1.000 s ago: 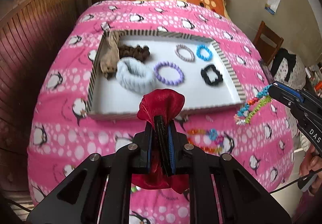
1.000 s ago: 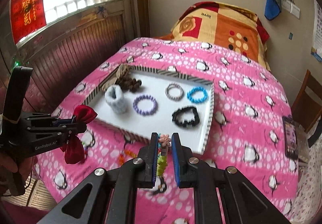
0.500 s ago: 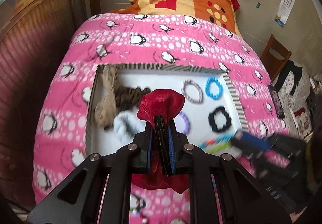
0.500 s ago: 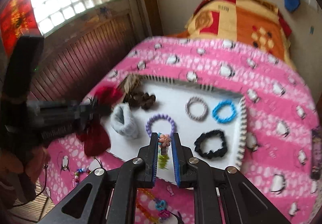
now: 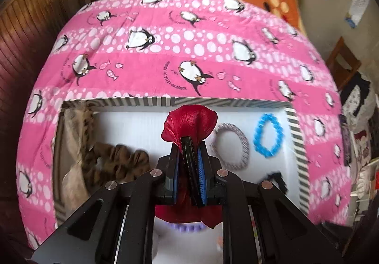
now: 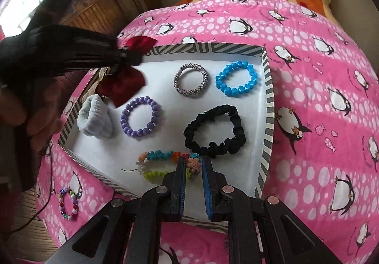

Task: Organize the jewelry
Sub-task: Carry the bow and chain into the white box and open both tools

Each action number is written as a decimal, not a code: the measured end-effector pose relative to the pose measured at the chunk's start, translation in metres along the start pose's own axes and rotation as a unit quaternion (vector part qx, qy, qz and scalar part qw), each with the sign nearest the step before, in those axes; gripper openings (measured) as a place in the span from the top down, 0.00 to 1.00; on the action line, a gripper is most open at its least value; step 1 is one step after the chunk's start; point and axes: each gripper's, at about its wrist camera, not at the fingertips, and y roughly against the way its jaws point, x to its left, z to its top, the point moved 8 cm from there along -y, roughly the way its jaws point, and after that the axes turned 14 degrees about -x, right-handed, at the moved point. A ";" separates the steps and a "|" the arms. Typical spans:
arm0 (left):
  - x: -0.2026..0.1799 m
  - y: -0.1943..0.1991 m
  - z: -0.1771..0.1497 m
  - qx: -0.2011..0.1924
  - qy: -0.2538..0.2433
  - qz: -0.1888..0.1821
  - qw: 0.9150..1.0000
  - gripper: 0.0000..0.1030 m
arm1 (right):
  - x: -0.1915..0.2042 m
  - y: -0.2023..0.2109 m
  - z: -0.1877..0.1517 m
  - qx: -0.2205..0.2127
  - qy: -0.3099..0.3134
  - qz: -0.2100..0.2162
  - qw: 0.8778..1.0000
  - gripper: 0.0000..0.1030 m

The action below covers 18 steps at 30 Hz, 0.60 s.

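Note:
My left gripper (image 5: 189,145) is shut on the black clip of a red fabric bow (image 5: 190,119) and holds it above the back middle of the white tray with a striped rim (image 5: 296,136). In the right wrist view the bow (image 6: 123,88) hangs over the tray's left half. My right gripper (image 6: 193,162) is shut on one end of a multicoloured knitted bracelet (image 6: 161,157). The rest of that bracelet lies on the tray floor (image 6: 236,181) near the front rim.
In the tray lie a purple bead bracelet (image 6: 139,117), a grey woven band (image 6: 191,79), a blue bead bracelet (image 6: 236,79), a black scrunchie (image 6: 215,131), a pale fluffy band (image 6: 94,117) and a brown scrunchie (image 5: 118,162). A small bead bracelet (image 6: 68,203) lies on the pink blanket.
Both grippers have come forward and down over the tray. The red bow now hangs above its back middle, and the knitted bracelet has come down onto the tray floor at the front.

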 end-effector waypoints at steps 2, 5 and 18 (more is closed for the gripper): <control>0.000 -0.013 0.000 0.009 0.002 0.005 1.000 0.88 | 0.000 0.000 -0.001 0.005 -0.008 0.009 1.000 0.88; -0.001 -0.030 -0.004 0.023 -0.006 0.015 1.000 0.88 | -0.001 0.001 0.000 0.006 -0.011 0.010 1.000 0.86; 0.004 -0.030 -0.008 0.037 0.005 0.009 0.999 0.60 | -0.005 0.015 0.010 -0.017 -0.025 0.002 1.000 0.61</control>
